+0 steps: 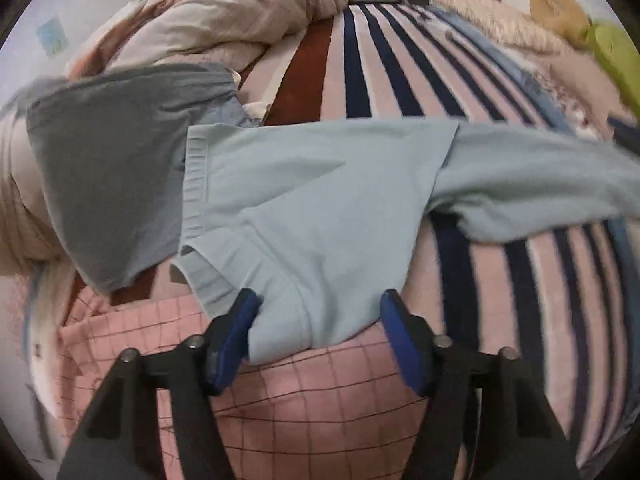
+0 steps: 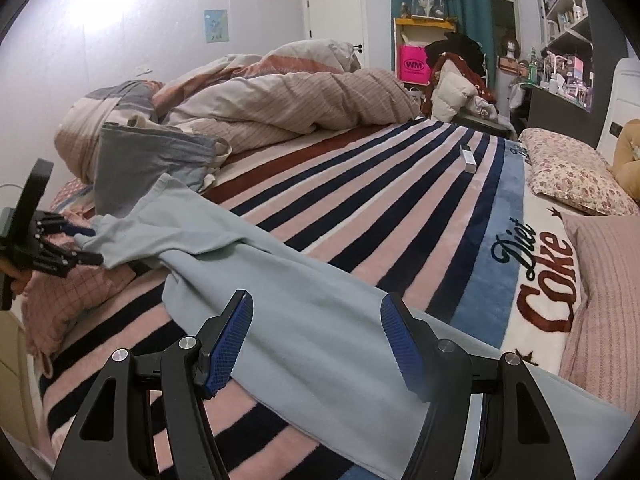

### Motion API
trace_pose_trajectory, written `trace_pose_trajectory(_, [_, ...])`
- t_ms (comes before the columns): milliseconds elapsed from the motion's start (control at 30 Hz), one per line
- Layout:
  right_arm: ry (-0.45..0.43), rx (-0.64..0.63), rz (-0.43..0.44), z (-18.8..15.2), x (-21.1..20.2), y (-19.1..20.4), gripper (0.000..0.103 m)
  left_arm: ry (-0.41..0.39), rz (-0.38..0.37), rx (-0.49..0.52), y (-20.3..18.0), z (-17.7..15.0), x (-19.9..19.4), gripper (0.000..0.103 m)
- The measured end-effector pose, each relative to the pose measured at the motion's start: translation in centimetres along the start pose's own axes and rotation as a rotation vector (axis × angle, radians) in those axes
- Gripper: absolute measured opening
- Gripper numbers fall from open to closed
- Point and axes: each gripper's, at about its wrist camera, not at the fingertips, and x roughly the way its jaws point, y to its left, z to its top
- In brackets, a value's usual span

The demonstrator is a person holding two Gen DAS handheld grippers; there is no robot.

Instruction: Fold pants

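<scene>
Light blue pants (image 1: 320, 208) lie across the striped blanket (image 1: 400, 72), with the ribbed waistband (image 1: 196, 184) to the left and a leg trailing off right. My left gripper (image 1: 322, 320) stands with its jaws apart around the near waist corner. The left pad touches the cloth, and the right pad sits at its edge. In the right wrist view this gripper (image 2: 90, 245) is at the far left by that corner. My right gripper (image 2: 318, 332) is open over the pants leg (image 2: 280, 280), which runs between its blue pads (image 2: 230, 344).
A grey garment (image 1: 108, 168) lies left of the waistband, against a bunched beige duvet (image 2: 280, 104). A pink checked cloth (image 1: 304, 408) lies under the waist corner. Pillows (image 2: 568, 168) line the right side, and a small white box (image 2: 468, 160) rests on the blanket (image 2: 400, 208).
</scene>
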Motion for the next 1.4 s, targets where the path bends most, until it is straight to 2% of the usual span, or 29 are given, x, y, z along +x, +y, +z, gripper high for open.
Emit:
trace_pose_trajectory(33, [-0.001,0.004,0.003,0.0,0.0,0.0,0.063,0.003,0.024,0.014,-0.2,-0.1,0.1,0.042])
trace_pose_trajectory(67, [-0.001,0.009,0.006,0.0,0.0,-0.1,0.063,0.006,0.015,0.012,-0.2,-0.2,0.0,0.039])
trace_pose_trajectory(133, [-0.005,0.017,0.009,0.0,0.0,-0.2,0.063,-0.002,0.015,0.017,0.0,0.1,-0.3,0.022])
trace_pose_trajectory(200, [-0.005,0.021,0.007,0.0,0.0,-0.3,0.063,-0.032,0.017,0.013,0.2,0.8,-1.0,0.02])
trace_pose_trajectory(300, [-0.005,0.025,0.004,0.0,0.0,-0.4,0.063,-0.094,0.064,0.005,0.8,2.3,-1.9,0.018])
trace_pose_trajectory(400, [-0.009,0.024,0.006,0.0,0.0,-0.4,0.063,-0.14,0.068,-0.041,2.0,4.7,-2.3,0.017])
trace_pose_trajectory(467, [-0.013,0.021,0.001,0.0,-0.2,-0.5,0.063,-0.171,0.113,-0.045,2.5,6.6,-2.1,0.016])
trace_pose_trajectory(500, [-0.014,0.023,-0.002,0.0,-0.2,-0.6,0.063,-0.181,0.119,-0.064,3.0,7.6,-1.7,0.008])
trace_pose_trajectory(700, [0.002,0.048,-0.008,-0.1,0.3,-1.7,0.063,-0.187,0.179,-0.105,5.3,11.8,1.8,0.008])
trace_pose_trajectory(800, [0.014,0.059,-0.006,-0.3,0.7,-2.1,0.063,-0.14,0.144,-0.098,6.1,12.3,3.5,0.008])
trace_pose_trajectory(867, [0.026,0.064,-0.008,-0.5,1.1,-2.3,0.063,-0.128,0.14,-0.086,6.7,12.4,4.1,0.011])
trace_pose_trajectory(900, [0.032,0.066,-0.011,-0.6,1.3,-2.4,0.063,-0.126,0.137,-0.075,7.1,12.4,4.3,0.019])
trace_pose_trajectory(933, [0.037,0.067,-0.013,-0.7,1.5,-2.4,0.063,-0.123,0.135,-0.075,7.3,12.4,4.5,0.04])
trace_pose_trajectory(1000, [0.046,0.065,-0.015,-0.8,1.8,-2.4,0.063,-0.123,0.079,-0.075,8.0,12.2,4.4,0.058])
trace_pose_trajectory(1100, [0.062,0.057,-0.013,-1.1,2.3,-2.2,0.063,-0.107,-0.026,-0.027,7.8,11.6,4.4,0.06])
trace_pose_trajectory(1200, [0.068,0.055,-0.007,-1.2,2.6,-2.0,0.063,-0.06,0.006,0.073,6.4,11.1,5.7,0.063])
trace_pose_trajectory(1267, [0.068,0.056,-0.007,-1.3,2.5,-2.0,0.063,-0.034,0.014,0.079,6.1,11.0,6.8,0.063])
trace_pose_trajectory(1300, [0.066,0.054,-0.008,-1.3,2.5,-2.0,0.063,-0.037,0.014,0.061,6.1,11.1,7.3,0.058])
trace_pose_trajectory(1333, [0.065,0.054,-0.009,-1.3,2.5,-2.0,0.063,-0.04,0.027,0.05,6.2,11.3,7.6,0.03])
trace_pose_trajectory(1367, [0.062,0.056,-0.01,-1.3,2.5,-2.0,0.063,-0.036,0.061,0.049,6.2,11.5,8.0,0.014])
trace_pose_trajectory(1400, [0.061,0.057,-0.009,-1.3,2.5,-2.0,0.063,-0.037,0.088,0.052,6.3,11.8,8.4,0.01])
